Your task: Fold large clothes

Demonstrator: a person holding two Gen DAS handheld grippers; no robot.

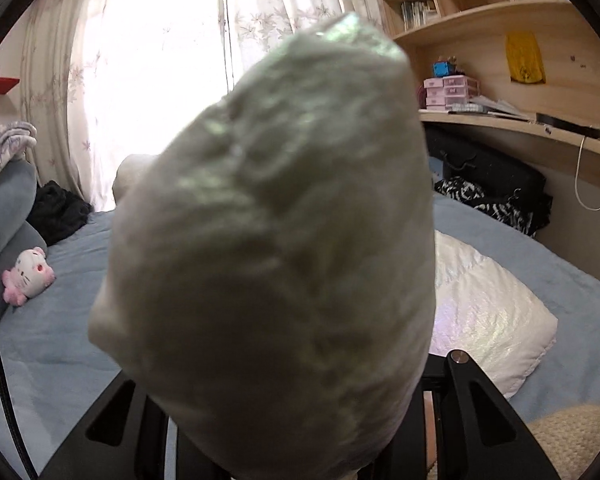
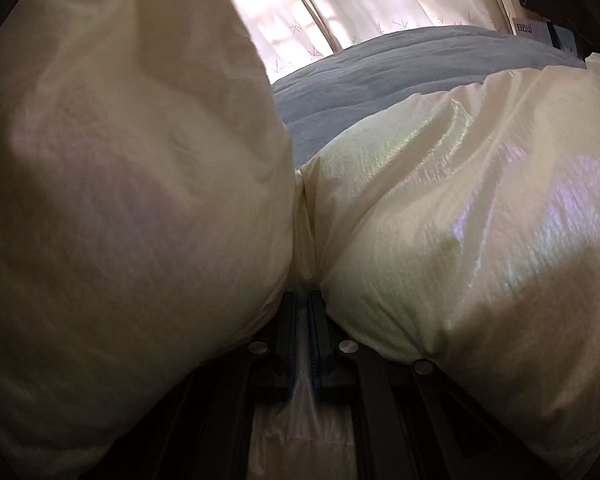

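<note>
Only one marking is seen: a blue-and-white box [image 2: 540,29] at the top right of the right wrist view carries white characters, too small to be read. Nothing else is legible.

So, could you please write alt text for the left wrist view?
A puffy white jacket bulges up from the left gripper, filling the middle of the view. Behind lie a blue bed, a pink plush toy and a sunlit curtain.
</note>
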